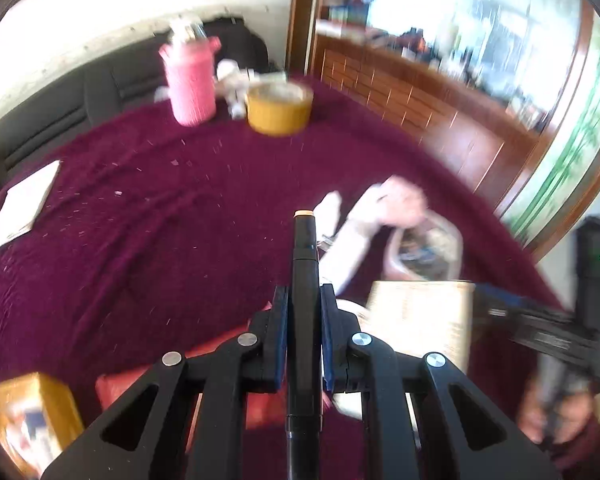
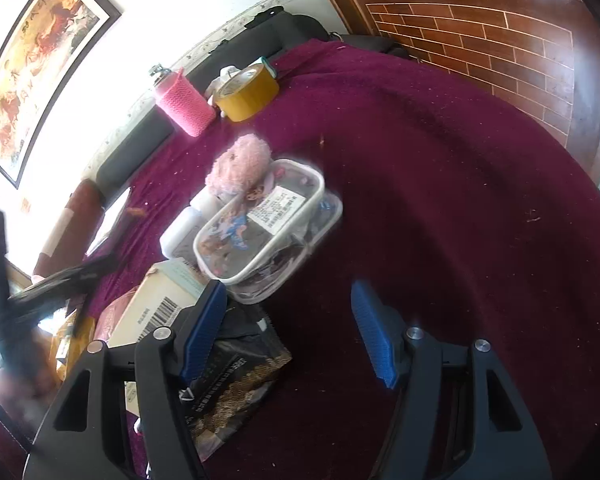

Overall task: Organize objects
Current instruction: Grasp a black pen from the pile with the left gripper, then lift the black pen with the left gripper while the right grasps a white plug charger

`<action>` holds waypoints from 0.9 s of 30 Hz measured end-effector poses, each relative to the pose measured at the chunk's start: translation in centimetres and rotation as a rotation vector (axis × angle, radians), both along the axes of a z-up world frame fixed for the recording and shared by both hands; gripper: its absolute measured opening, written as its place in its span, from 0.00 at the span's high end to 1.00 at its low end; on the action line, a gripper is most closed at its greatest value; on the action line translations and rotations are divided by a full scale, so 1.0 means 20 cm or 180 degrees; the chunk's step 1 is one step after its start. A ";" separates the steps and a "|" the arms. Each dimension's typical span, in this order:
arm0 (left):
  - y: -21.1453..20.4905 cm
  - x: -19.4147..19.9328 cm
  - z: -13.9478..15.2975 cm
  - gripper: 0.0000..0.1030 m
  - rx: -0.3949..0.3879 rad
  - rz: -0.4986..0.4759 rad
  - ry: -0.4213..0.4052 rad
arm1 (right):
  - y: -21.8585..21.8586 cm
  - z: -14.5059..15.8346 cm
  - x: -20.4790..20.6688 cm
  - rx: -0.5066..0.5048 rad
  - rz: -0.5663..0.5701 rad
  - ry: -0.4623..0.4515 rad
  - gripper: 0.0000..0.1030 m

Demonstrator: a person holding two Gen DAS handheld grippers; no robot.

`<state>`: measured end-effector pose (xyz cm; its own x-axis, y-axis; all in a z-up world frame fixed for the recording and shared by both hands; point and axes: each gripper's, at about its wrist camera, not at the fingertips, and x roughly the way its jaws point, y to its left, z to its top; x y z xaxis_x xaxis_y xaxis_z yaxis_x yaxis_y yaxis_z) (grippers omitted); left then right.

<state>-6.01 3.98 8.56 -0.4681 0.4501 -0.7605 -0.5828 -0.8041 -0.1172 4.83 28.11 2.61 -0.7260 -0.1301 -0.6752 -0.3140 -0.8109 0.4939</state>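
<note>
My left gripper (image 1: 304, 304) is shut on a black marker pen (image 1: 305, 280) with a pale cap end, which sticks out forward above the maroon tablecloth (image 1: 140, 220). My right gripper (image 2: 288, 312) is open and empty, just in front of a clear zip pouch (image 2: 260, 224) full of small items. A pink fluffy toy (image 2: 240, 164) lies behind the pouch, and white cases (image 2: 184, 228) lie at its left. The pouch (image 1: 428, 248) and the toy (image 1: 396, 204) show blurred in the left wrist view, ahead and right of the pen.
A pink bottle (image 2: 184, 104) and a yellow tape roll (image 2: 246, 92) stand at the table's far side. A cardboard box (image 2: 156, 312) and a dark packet (image 2: 236, 380) lie by my right gripper's left finger. A white booklet (image 1: 24, 204) lies far left. A yellow box (image 1: 28, 416) sits near left.
</note>
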 end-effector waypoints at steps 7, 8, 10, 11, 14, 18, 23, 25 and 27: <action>-0.39 0.40 0.19 0.89 0.0515 0.0169 0.0180 | 0.00 -0.01 0.00 -0.0010 -0.0009 -0.0046 0.38; -0.45 0.44 0.19 0.89 0.0530 0.0223 0.0220 | 0.00 0.00 0.01 0.0004 -0.0014 -0.0030 0.38; -0.54 0.56 0.21 0.89 0.0589 0.0329 0.0286 | -0.01 0.02 0.02 0.0087 -0.0022 0.0047 0.38; -0.59 0.60 0.21 0.89 0.0640 0.0361 0.0302 | -0.02 0.04 0.03 0.0176 -0.0042 0.0065 0.38; -0.74 0.69 0.19 0.89 0.0802 0.0504 0.0335 | -0.08 0.13 0.06 0.0277 0.0055 0.0057 0.38; -0.92 0.74 0.15 0.89 0.1021 0.0654 0.0280 | -0.17 0.33 -0.01 0.0358 0.0255 0.0094 0.38; -1.09 0.82 0.12 0.89 0.1122 0.0847 0.0364 | -0.33 0.40 -0.34 0.0120 0.0731 -0.0359 0.38; -1.16 0.84 0.10 0.89 0.1150 0.0917 0.0391 | -0.38 0.37 -0.48 0.0069 0.0735 -0.0616 0.38; -1.22 0.85 0.09 0.89 0.1187 0.0973 0.0410 | -0.43 0.33 -0.62 0.0124 0.0700 -0.0871 0.38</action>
